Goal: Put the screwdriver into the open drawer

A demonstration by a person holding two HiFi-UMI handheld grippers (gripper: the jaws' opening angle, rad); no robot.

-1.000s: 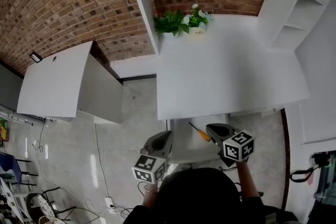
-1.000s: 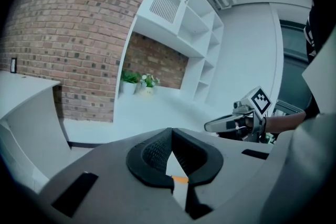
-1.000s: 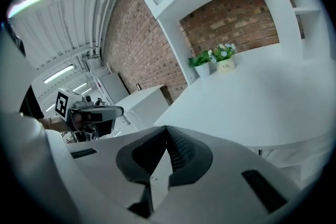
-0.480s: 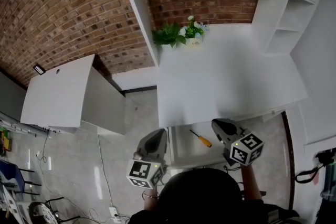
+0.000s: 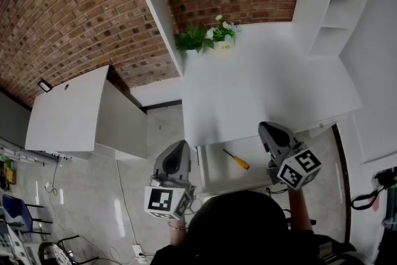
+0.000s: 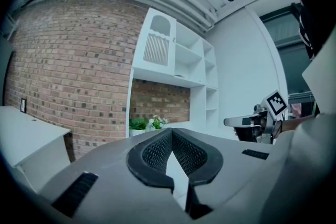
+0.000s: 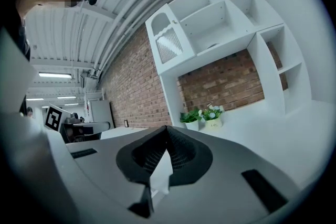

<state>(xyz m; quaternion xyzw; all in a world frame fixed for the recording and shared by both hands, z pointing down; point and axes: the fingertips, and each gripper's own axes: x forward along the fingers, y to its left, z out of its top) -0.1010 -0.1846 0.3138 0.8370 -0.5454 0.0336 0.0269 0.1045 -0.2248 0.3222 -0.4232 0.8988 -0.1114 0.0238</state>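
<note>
- Jaws of the left gripper (image 6: pixel 171 131) and the right gripper (image 7: pixel 167 129) meet at the tips, ribbed black pads together, nothing between them.
- Screwdriver (image 5: pixel 237 159), with a slim dark shaft and orange handle, lies in the open white drawer (image 5: pixel 216 177) below the desk's (image 5: pixel 267 84) front edge, touched by neither gripper.
- Only the head view shows both; the gripper views show the brick wall (image 6: pixel 79 76) and a potted plant (image 6: pixel 139 124).
</note>
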